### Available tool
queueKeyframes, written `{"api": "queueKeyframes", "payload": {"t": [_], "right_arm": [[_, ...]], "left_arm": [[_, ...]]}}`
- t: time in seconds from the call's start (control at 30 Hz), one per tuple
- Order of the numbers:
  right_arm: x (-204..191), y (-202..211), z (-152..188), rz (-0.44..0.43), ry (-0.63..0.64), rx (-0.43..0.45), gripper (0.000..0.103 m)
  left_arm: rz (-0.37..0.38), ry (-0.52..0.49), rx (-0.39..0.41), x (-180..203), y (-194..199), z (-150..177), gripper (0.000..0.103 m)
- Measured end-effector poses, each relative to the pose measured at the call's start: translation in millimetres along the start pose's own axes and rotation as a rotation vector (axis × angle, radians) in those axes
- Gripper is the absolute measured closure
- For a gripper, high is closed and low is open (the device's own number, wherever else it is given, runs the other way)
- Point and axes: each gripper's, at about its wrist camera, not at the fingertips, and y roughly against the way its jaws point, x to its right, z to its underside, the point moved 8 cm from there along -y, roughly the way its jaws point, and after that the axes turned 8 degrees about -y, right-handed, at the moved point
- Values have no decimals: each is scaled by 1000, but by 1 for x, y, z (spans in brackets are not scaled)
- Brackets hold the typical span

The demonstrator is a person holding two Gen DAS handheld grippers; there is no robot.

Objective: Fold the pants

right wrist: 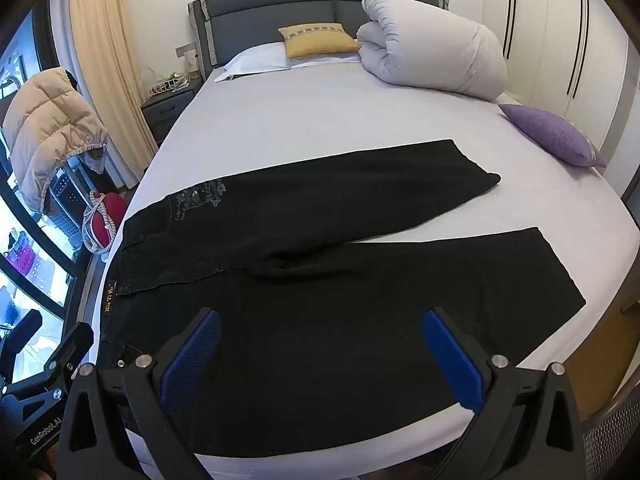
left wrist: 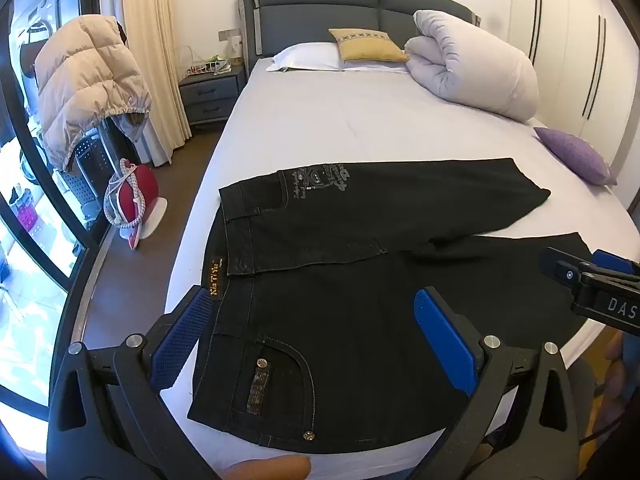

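Observation:
Black jeans [left wrist: 340, 280] [right wrist: 320, 300] lie flat on the white bed, waistband at the left, both legs spread out to the right in a V. My left gripper [left wrist: 316, 308] hovers open above the near hip and its back pocket [left wrist: 272, 384], nothing between the blue pads. My right gripper [right wrist: 320, 328] is open too, held over the thigh of the near leg without touching it. The right gripper's body shows at the right edge of the left wrist view, and the left gripper's body at the lower left of the right wrist view.
A rolled white duvet [left wrist: 472, 64], white and yellow pillows [left wrist: 368, 44] and a purple cushion [left wrist: 576, 156] lie on the bed [left wrist: 340, 120]. Left of the bed are a nightstand [left wrist: 212, 92], a beige puffer jacket [left wrist: 88, 80] and a red iron [left wrist: 136, 196].

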Motion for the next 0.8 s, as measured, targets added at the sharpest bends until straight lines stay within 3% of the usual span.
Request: {"api": "queueKeyframes", "payload": {"t": [0.8], "right_arm": [[-3,-1,5,10,24,-1,0]], "left_arm": [[14,6,-19,-3,-7,5,0]]}}
